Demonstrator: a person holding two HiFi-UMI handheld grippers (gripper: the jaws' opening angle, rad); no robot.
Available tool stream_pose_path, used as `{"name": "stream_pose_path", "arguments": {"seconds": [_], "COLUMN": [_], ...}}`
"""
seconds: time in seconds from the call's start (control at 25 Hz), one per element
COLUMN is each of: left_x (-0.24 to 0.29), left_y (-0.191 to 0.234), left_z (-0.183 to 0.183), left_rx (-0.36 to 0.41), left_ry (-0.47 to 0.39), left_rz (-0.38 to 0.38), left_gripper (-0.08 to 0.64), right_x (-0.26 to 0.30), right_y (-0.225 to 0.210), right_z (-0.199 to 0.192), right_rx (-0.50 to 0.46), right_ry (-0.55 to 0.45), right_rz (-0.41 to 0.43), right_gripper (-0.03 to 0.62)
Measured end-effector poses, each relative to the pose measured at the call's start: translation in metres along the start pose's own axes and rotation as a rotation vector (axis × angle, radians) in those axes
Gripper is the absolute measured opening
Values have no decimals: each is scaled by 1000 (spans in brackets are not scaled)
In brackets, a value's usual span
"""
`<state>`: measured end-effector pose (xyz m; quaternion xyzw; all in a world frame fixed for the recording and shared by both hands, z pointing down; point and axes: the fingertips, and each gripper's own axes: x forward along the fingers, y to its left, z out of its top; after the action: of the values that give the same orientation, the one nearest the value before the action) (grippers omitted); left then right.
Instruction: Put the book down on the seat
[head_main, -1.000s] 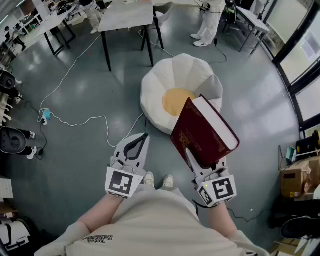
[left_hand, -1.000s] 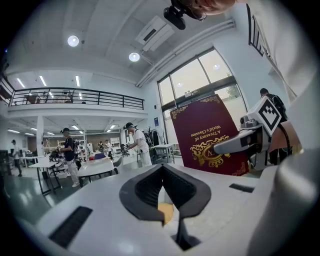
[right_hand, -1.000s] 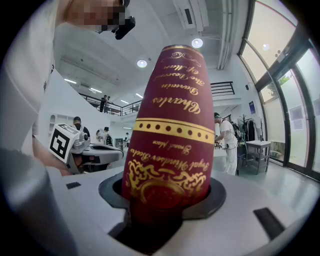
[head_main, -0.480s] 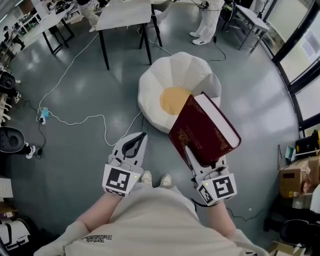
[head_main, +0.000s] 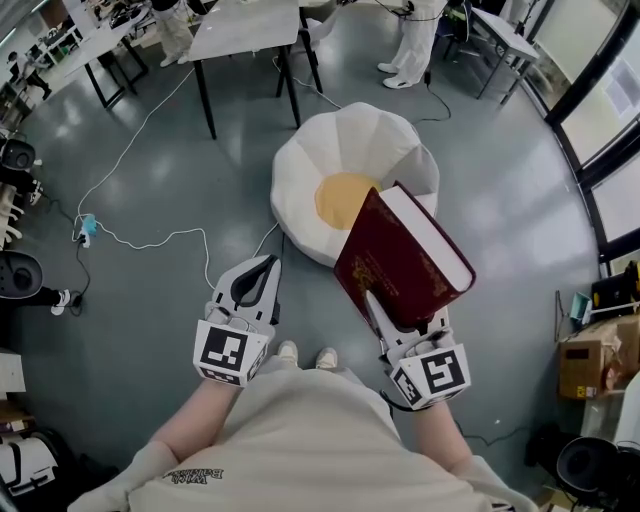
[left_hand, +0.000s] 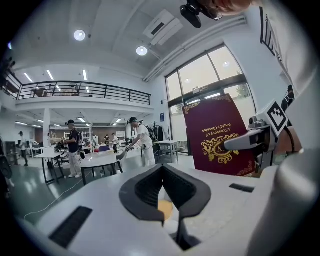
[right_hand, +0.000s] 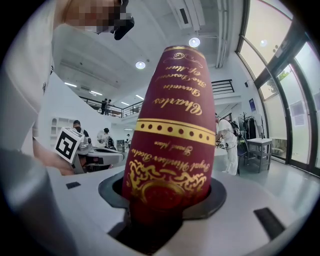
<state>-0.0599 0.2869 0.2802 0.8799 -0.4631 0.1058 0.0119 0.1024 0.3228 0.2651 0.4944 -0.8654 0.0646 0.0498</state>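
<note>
Over on the left, the left tool (head_main: 264, 270) hangs above the grey floor (head_main: 130, 300), its jaws pressed together with nothing between them. Further along, the white seat (head_main: 330, 150) with its yellow centre sits on the floor. The dark red book (head_main: 405, 262) is up in the air, tilted, its far end overlapping the seat's near right edge in the head view. The right tool (head_main: 382, 312) pinches it at the near end, jaws set wide on the thick volume, gold-lettered spine facing that tool's camera.
</note>
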Motion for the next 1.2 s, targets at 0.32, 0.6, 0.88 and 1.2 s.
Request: {"name": "stream_pose_path", "arguments": {"seconds": [0.32, 0.6, 0.88, 1.2], "left_x": [10, 15, 18, 25], "left_y": [-23, -36, -37, -38], "left_z": [6, 7, 8, 1], "left_rx": [-7, -3, 4, 7], "left_ry": [-9, -6, -16, -27], "left_rz": [9, 32, 37, 29], "left_gripper": [5, 5, 5, 5], "right_x": [-15, -29, -29, -23], "right_y": [-23, -42, -48, -54], "right_z": [2, 3, 2, -6], "right_rx": [-3, -12, -19, -16], "right_ry": [-17, -30, -44, -49], "right_rz": [4, 2, 3, 1], "right_gripper": [242, 242, 242, 242]}}
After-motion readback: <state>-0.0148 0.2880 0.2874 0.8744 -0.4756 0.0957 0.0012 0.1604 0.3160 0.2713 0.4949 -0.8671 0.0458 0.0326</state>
